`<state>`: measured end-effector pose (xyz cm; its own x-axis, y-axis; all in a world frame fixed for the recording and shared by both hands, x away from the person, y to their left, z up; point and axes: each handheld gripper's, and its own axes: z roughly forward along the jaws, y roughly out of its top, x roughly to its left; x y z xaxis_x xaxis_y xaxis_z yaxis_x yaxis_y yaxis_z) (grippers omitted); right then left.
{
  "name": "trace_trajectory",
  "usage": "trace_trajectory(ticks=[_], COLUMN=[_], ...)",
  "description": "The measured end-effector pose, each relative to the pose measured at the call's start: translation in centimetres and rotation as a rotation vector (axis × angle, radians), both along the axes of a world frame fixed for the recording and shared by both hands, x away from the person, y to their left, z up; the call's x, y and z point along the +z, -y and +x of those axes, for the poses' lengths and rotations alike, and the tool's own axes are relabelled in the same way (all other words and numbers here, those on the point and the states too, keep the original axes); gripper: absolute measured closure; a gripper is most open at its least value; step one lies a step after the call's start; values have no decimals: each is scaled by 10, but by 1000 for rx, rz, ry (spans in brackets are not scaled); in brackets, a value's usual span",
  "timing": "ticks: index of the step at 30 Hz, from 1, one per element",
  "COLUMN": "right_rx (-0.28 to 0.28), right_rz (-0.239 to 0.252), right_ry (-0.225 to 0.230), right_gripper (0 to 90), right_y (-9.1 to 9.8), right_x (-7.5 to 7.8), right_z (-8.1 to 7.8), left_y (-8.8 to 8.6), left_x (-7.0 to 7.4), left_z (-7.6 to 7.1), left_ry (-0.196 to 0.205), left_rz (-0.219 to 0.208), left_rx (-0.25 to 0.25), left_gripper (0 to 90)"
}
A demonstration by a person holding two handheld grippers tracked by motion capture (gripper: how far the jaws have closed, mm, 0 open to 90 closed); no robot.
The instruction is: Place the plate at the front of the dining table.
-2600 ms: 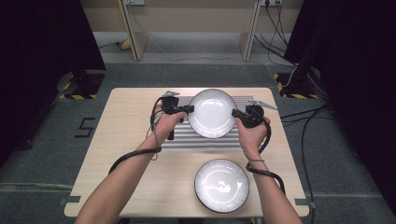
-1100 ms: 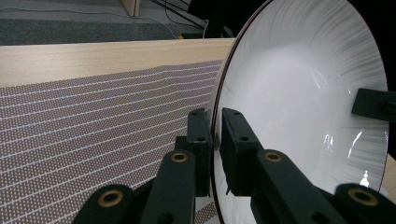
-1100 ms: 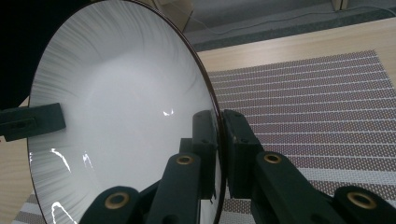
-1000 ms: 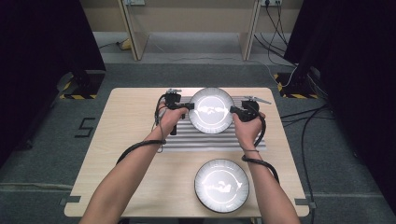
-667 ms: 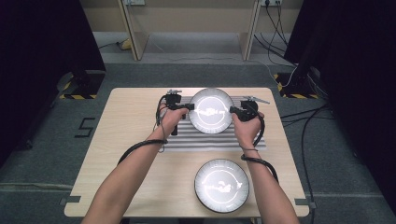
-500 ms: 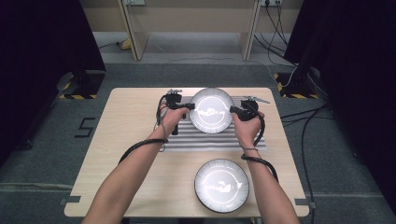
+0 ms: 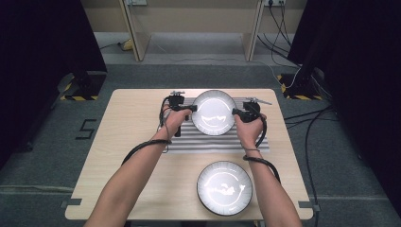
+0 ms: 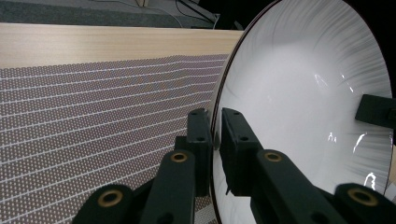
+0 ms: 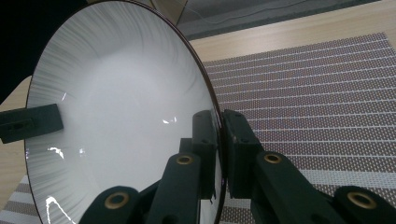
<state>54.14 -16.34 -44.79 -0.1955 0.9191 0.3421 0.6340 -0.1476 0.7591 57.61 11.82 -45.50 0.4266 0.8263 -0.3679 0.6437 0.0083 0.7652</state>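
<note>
Three cameras: one fixed overhead, one riding on each gripper.

The high view looks forward and down from above the person's side, far enough back to take in the whole table [image 7: 142,123], the floor around it and both forearms coming in from the bottom edge. The left gripper view sits very close, looking along its own black jaws at the rim of the held plate [image 8: 299,107] with the striped mat [image 8: 102,121] behind. The right gripper view mirrors it from the opposite rim (each catches the other gripper's jaw tips across the plate). All three share plate, mat and tabletop.
</note>
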Motion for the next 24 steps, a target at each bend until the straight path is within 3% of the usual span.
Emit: trace_trajectory(ticks=[24], right_rx=[2], right_rz=[-13], right_ry=[-30], right_gripper=[843], right_y=[-5], right_x=[-12], right_z=[7], left_y=[-2], left_x=[-14], left_z=[5], left_ry=[-40], left_rz=[4], left_rx=[27], left_gripper=[812])
